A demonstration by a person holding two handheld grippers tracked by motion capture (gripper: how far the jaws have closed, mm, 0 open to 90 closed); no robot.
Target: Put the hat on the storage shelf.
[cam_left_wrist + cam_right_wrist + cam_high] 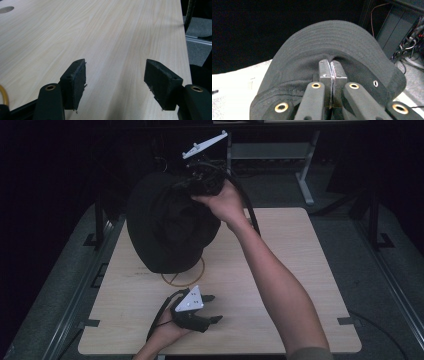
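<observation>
A black bucket hat (pixel 165 225) is held up over the back left of the pale wooden table (pixel 300 250). My right gripper (pixel 200 182) is at the hat's upper right edge, shut on the fabric. In the right gripper view the jaws (pixel 332 67) are pressed together on the hat (pixel 332 40) where crown meets brim, and the stitched brim curves beyond them. My left gripper (pixel 216 308) is low near the table's front edge, open and holding nothing. The left gripper view shows its pads (pixel 75 82) wide apart over the bare tabletop (pixel 100 30).
A thin yellow ring (pixel 187 280) lies on the table just under the hat's lower edge; a yellow curve (pixel 3 95) shows at the left edge of the left gripper view. The tabletop has a round hole (pixel 6 9). Desk legs (pixel 305 185) and cables (pixel 409 45) stand behind the table.
</observation>
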